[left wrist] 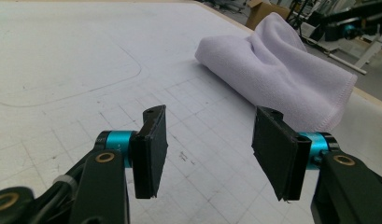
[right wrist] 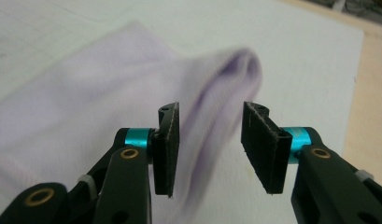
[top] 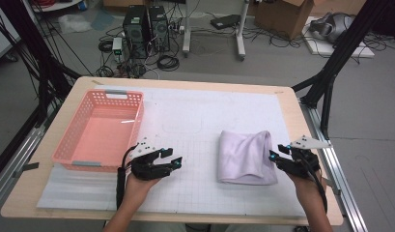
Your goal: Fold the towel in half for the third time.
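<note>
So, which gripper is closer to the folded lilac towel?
The right. The right gripper is at the right edge of the folded lilac towel, fingers open. The left gripper is apart on the mat, left of the towel, near the pink basket.

Bright even light, soft shadows, right gripper view motion-blurred

Left gripper [top: 172,159], right gripper [top: 278,155]: black bodies, 2 flat black padded jaws each, turquoise collars behind pads, brass-coloured pivot screws, white cable ties. Grey 3-cornered plate atop each, left one dotted black. Black cables trail along bare forearms; no sleeves visible.
</note>
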`<state>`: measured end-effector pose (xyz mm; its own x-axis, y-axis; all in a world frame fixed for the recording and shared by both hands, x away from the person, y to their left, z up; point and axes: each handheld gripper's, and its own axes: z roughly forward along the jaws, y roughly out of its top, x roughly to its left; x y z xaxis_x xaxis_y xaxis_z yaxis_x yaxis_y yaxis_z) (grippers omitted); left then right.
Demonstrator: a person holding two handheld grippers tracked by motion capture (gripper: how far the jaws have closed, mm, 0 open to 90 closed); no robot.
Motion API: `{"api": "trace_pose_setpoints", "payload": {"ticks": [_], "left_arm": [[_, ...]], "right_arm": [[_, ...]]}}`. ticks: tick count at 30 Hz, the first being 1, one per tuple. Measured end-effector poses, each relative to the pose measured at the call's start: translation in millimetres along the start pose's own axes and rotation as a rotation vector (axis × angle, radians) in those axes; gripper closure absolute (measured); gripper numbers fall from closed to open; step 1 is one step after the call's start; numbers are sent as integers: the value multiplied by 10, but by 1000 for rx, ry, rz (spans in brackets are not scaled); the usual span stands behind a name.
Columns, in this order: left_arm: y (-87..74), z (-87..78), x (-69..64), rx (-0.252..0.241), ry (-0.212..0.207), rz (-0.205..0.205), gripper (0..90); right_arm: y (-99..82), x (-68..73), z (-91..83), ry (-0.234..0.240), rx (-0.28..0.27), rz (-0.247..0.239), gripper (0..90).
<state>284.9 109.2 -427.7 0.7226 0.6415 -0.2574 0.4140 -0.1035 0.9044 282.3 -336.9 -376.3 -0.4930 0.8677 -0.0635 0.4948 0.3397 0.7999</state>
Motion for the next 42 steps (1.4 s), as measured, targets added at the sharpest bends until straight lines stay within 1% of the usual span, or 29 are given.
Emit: {"api": "trace_pose_setpoints", "payload": {"ticks": [3, 5, 7, 8, 10, 12, 16, 18, 20, 22, 23, 25, 26, 27, 29, 30, 32, 34, 36, 39, 40, 41, 42], "left_arm": [[-5, 0, -2, 3, -2, 0, 453], [-7, 6, -9, 10, -1, 7, 453], [-11, 13, -19, 15, -4, 9, 453], [-12, 15, -22, 17, -5, 11, 453], [-15, 18, -26, 16, -6, 11, 453], [-16, 18, -27, 16, -8, 11, 453], [-17, 10, -19, 14, -3, 9, 453], [-16, 10, -19, 11, 0, 7, 453], [-13, 3, -10, 12, 2, 6, 452], [-13, 3, -7, 10, 3, 5, 452], [-13, 3, -6, 10, 3, 5, 452], [-12, 1, -6, 10, 3, 5, 451], [-12, -1, -5, 10, 2, 5, 451], [-13, -2, -2, 10, 3, 7, 451], [-13, -5, 1, 10, 2, 5, 451], [-14, -5, 2, 9, 1, 5, 451], [-14, -5, -2, 11, 1, 9, 451], [-17, 2, -11, 14, 1, 12, 450], [-18, 9, -21, 15, 1, 21, 450], [-19, 17, -33, 16, -3, 29, 450], [-19, 18, -37, 16, -6, 30, 449], [-19, 20, -37, 16, -7, 33, 449], [-19, 20, -36, 17, -7, 33, 450]], "right_arm": [[169, 49, 148, 39, -18, -22, 570], [244, 101, 291, 86, -14, -30, 600], [272, 171, 449, 125, 14, -54, 632], [270, 206, 519, 127, 42, -68, 640], [233, 249, 617, 104, 98, -102, 657], [169, 240, 653, 65, 146, -129, 669], [6, 115, 599, 8, 213, -126, 682], [-50, 44, 549, 7, 229, -97, 680], [-36, 20, 496, 6, 228, -83, 668], [36, 28, 461, 16, 201, -91, 642], [86, 40, 448, 27, 175, -85, 622], [204, 60, 444, 58, 115, -75, 611], [266, 77, 458, 70, 93, -75, 610], [327, 92, 484, 72, 82, -85, 607], [425, 121, 555, 80, 74, -96, 606], [481, 135, 618, 94, 70, -93, 603], [544, 155, 730, 102, 85, -113, 600], [574, 168, 842, 119, 98, -114, 592], [572, 162, 942, 139, 111, -108, 567], [548, 137, 1083, 162, 135, -70, 519], [539, 138, 1124, 171, 145, -63, 521], [531, 139, 1162, 183, 156, -65, 532], [522, 144, 1197, 193, 168, -66, 559]]}}
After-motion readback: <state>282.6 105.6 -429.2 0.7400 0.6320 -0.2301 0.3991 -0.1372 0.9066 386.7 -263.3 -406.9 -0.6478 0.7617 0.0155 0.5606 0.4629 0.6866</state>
